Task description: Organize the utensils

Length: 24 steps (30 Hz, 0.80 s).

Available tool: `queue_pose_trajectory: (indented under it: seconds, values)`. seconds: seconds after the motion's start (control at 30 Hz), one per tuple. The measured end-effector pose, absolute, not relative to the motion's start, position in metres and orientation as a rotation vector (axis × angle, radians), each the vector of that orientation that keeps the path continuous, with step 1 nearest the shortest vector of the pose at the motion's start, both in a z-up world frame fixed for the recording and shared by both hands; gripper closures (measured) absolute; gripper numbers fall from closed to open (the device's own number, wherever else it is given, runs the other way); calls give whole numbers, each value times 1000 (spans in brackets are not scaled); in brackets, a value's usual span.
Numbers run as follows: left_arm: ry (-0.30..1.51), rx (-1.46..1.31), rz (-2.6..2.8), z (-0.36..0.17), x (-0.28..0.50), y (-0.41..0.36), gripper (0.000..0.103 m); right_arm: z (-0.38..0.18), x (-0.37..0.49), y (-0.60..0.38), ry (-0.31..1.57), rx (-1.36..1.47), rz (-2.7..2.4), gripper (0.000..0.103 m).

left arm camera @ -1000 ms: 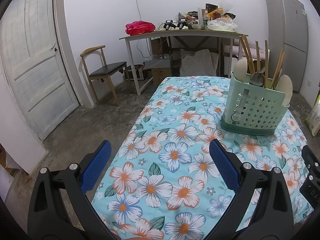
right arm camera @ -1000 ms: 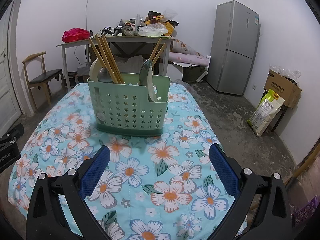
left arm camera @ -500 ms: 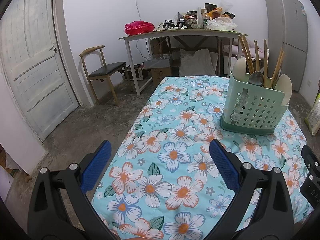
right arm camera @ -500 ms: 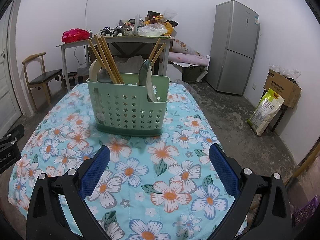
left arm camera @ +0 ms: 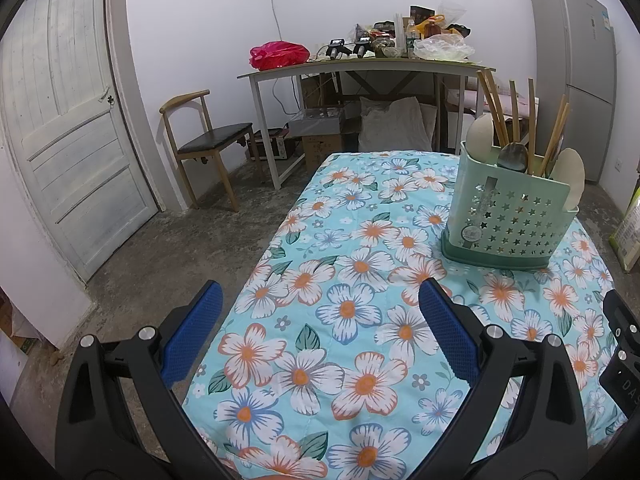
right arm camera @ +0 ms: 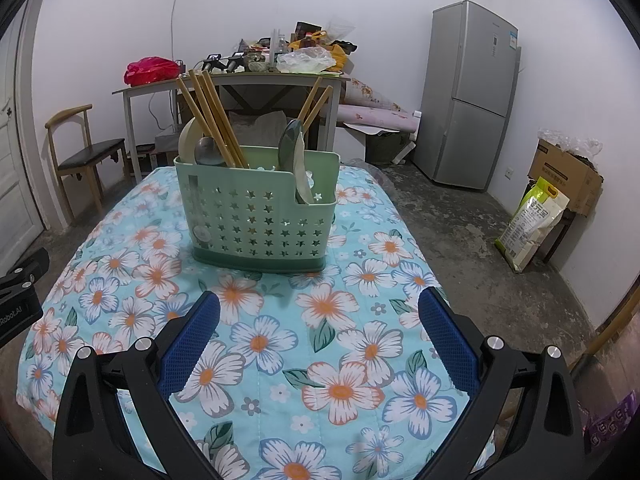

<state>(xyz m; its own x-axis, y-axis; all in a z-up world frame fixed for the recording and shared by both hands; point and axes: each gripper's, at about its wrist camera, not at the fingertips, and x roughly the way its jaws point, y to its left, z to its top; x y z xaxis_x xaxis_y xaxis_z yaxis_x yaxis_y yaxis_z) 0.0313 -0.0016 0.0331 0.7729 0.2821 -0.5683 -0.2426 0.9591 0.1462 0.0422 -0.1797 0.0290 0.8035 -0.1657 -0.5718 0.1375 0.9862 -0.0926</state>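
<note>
Right wrist: caddy [right arm camera: 260,216] ahead of tool [right arm camera: 320,316].

Floral cloth [right arm camera: 340,360] covers the bench. Behind it, 2nd bench [right arm camera: 224,80] w/ red bag [right arm camera: 150,70], clear plastic bag [right arm camera: 304,60] & misc clutter on top. Wooden chair [left arm camera: 208,140] by white door [left arm camera: 60,120] at left. Grey fridge [right arm camera: 468,96] at right; cardboard box [right arm camera: 564,176] & yellow-green sack [right arm camera: 532,222] on concrete floor [right arm camera: 480,240].

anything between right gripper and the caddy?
No. Right wrist view shows only bare floral tablecloth between the open right gripper and the green caddy.
</note>
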Motion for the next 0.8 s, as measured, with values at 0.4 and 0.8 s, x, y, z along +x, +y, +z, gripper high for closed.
queue_pose_trajectory:
  seconds: [0.4, 0.8]
  values:
    - [626, 65, 284, 34, 31, 0, 8, 30, 42, -181, 613, -41, -164, 7]
    - [627, 64, 282, 35, 31, 0, 8, 29, 42, -182, 613, -41, -164, 7]
